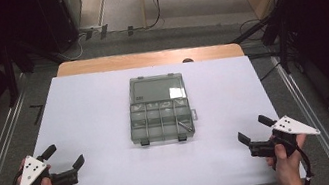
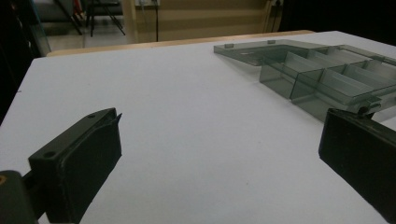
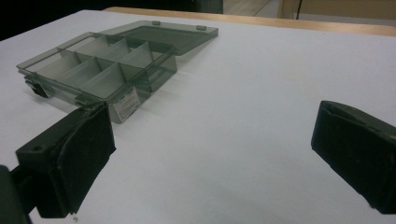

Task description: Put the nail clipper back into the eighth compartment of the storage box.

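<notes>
Grippers rest wide apart at the near corners of the tabletop (image 1: 116, 181): the left gripper (image 1: 67, 162) near the near-left corner, the right gripper (image 1: 257, 135) near the near-right one. Both have their jaws spread with nothing between them, as each gripper view also shows.

The smoky plastic box (image 1: 161, 118) sits in the middle of the tabletop, a little toward the far edge, well apart from both tools. Its lid (image 1: 157, 89) lies flat, folded back toward the far edge, and the divided tray faces up.

The work in hand looks like a reach toward the box, probably to shut it. To do that well, I would bring one gripper in low to steady the near wall by the latches (image 1: 144, 143), and send the other around to the far rim of the lid, pinching it by its thin edge and swinging it over evenly so the hinges do not twist.

A small thin thing (image 1: 186, 126) lies in the near-right compartment; I cannot tell what it is. The label (image 3: 126, 104) on the box's side wall is too blurred to read.
</notes>
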A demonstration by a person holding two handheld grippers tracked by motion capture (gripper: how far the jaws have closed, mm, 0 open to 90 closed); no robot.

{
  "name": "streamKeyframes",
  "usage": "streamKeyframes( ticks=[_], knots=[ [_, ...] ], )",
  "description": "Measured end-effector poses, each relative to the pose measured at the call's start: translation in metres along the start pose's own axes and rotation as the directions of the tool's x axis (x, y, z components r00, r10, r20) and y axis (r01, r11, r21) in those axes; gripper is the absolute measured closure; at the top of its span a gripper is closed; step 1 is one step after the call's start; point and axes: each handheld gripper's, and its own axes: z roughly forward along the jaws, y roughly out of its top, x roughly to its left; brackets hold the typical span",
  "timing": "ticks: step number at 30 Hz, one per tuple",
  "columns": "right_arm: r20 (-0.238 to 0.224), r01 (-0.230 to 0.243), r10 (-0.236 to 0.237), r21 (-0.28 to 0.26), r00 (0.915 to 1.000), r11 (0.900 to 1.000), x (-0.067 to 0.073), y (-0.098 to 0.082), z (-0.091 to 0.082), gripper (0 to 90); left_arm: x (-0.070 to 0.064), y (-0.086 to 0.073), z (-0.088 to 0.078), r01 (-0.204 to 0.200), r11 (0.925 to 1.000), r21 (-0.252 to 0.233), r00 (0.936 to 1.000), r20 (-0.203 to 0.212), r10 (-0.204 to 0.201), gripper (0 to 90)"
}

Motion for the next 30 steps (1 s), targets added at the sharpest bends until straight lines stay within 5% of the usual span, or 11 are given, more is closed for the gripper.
streamKeyframes(
  ticks=[16, 30],
  knots=[
    [0.083, -0.045, 0.045, -0.008, 0.9955, 0.999, -0.042, -0.028, -0.019, 0.0, 0.000, 0.000, 0.000, -0.001, 1.0000, 0.002, 1.0000, -0.001, 0.001, 0.0],
    [0.080, -0.093, 0.094, -0.026, 0.9923, 0.995, -0.048, -0.033, -0.017, 0.0, 0.000, 0.000, 0.000, 0.005, 1.0000, 0.001, 1.0000, -0.005, -0.005, 0.0]
  ],
)
